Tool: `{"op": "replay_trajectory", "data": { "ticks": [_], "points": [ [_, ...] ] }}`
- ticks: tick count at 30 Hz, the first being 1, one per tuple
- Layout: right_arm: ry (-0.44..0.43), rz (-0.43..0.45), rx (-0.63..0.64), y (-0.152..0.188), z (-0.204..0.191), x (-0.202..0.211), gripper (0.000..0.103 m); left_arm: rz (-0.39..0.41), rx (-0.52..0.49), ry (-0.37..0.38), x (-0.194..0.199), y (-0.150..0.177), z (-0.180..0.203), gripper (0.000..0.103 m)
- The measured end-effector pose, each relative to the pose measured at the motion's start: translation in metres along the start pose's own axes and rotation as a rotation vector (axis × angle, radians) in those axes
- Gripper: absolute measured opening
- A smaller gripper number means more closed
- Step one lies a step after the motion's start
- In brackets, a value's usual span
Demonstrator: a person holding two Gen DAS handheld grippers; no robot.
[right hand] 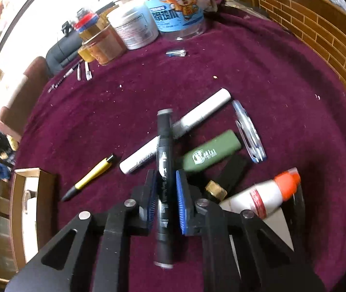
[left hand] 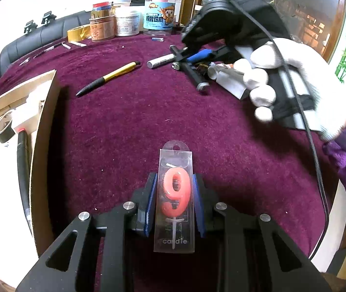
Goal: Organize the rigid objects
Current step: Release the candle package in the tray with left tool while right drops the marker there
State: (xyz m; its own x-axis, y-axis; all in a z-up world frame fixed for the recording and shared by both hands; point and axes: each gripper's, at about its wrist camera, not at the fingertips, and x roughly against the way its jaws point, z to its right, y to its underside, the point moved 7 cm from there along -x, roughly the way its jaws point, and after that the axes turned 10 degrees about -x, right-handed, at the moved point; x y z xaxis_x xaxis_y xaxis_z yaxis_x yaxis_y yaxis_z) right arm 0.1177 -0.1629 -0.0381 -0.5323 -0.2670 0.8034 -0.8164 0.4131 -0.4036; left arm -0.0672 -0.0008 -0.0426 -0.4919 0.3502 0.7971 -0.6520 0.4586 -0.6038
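Observation:
My left gripper (left hand: 174, 189) is shut on a clear pack holding a pink number 9 candle (left hand: 175, 194), above the purple cloth. My right gripper (right hand: 165, 187) is shut on a black marker (right hand: 164, 170), held over a pile of items: a white marker (right hand: 180, 126), a green lighter (right hand: 209, 153), a clear blue pen (right hand: 248, 131), a glue bottle (right hand: 267, 194). In the left wrist view the right gripper (left hand: 190, 58) with the black marker (left hand: 192, 73) is at the upper right, held by a white-gloved hand (left hand: 294, 85). A yellow pen (left hand: 109, 77) lies mid-table, also in the right wrist view (right hand: 90, 177).
An open cardboard box (left hand: 41, 131) at the left holds a tape roll (left hand: 4, 129) and a dark pen. Jars and tubs (left hand: 126, 22) stand at the far edge, with a tape roll (left hand: 78, 32) and small pens beside them. The box also shows in the right wrist view (right hand: 44, 194).

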Motion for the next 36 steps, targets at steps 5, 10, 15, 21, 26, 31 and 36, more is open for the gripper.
{"op": "replay_trajectory", "data": {
  "ticks": [5,10,15,21,26,31,36],
  "points": [
    [-0.064,0.025,-0.001,0.014,0.005,0.034,0.013,0.015,0.032,0.014,0.003,0.001,-0.003,0.023],
    [-0.134,0.026,0.052,0.045,-0.003,0.071,0.013,0.053,0.024,-0.052,0.015,0.001,-0.004,0.023],
    [-0.197,0.023,0.132,0.074,-0.029,0.1,0.013,0.121,0.055,-0.029,0.049,0.002,-0.005,0.023],
    [-0.287,-0.016,0.202,0.104,-0.075,0.108,0.013,0.2,0.167,-0.042,0.105,0.007,-0.052,0.023],
    [-0.368,-0.088,0.233,0.13,-0.113,0.097,0.013,0.196,0.265,-0.153,0.129,0.023,-0.125,0.023],
    [-0.421,-0.177,0.25,0.153,-0.153,0.072,0.013,0.128,0.339,-0.219,0.123,0.035,-0.186,0.023],
    [-0.425,-0.274,0.265,0.179,-0.186,0.036,0.013,0.041,0.401,-0.236,0.09,0.039,-0.233,0.023]
  ]
}}
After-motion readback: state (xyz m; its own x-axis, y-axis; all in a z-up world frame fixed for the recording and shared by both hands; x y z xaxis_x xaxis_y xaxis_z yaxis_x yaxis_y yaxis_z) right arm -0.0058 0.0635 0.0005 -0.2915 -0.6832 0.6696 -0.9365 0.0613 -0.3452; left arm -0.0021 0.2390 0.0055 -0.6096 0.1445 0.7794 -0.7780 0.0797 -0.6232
